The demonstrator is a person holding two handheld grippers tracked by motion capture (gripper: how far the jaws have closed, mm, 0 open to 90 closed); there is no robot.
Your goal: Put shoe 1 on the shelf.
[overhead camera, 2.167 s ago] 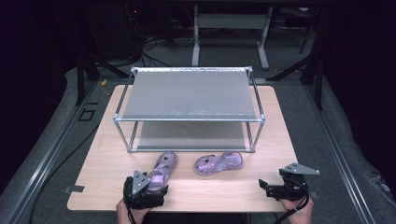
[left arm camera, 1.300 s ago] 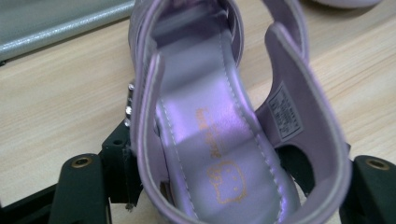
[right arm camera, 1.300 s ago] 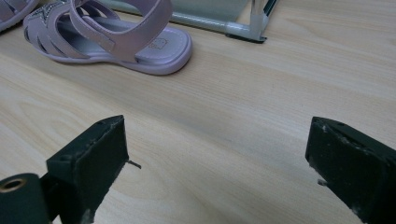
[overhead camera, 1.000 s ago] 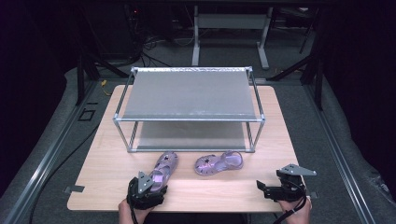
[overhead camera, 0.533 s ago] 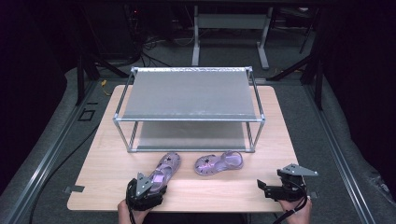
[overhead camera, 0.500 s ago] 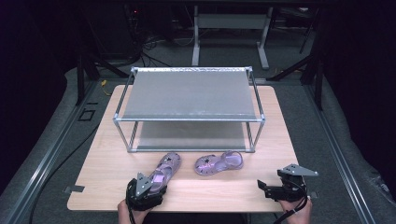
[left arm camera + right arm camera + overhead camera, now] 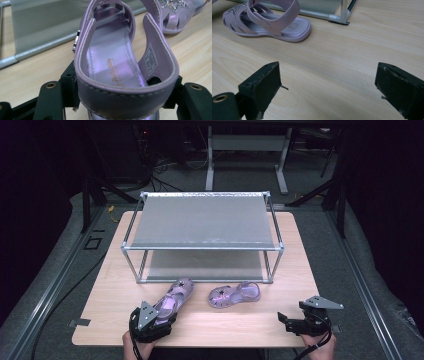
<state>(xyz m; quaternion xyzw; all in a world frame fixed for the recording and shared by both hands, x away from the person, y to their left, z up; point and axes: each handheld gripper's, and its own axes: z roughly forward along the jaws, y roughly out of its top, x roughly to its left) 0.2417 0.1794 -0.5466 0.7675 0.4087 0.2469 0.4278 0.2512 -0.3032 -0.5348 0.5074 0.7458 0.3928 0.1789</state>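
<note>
L gripper [image 7: 150, 321] at near-left table [image 7: 250, 330] edge, jaws closing on heel of left sandal [image 7: 117, 62], pads against both sides (grip at heel so toe leads into shelf [image 7: 202, 222], prob). R gripper [image 7: 329, 87] idle, near right, jaws wide, empty. Right sandal [image 7: 235, 294] lies mid-table, just before shelf.

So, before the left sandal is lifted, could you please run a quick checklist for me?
1. Left gripper has the heel of the left sandal between its jaws, which have just been closing: ok.
2. Pads pressing firmly: cannot tell.
3. Right gripper open, holding nothing: ok.
4. Right sandal lies apart from the left one: ok.
5. Rack top shelf bare: ok.
</note>
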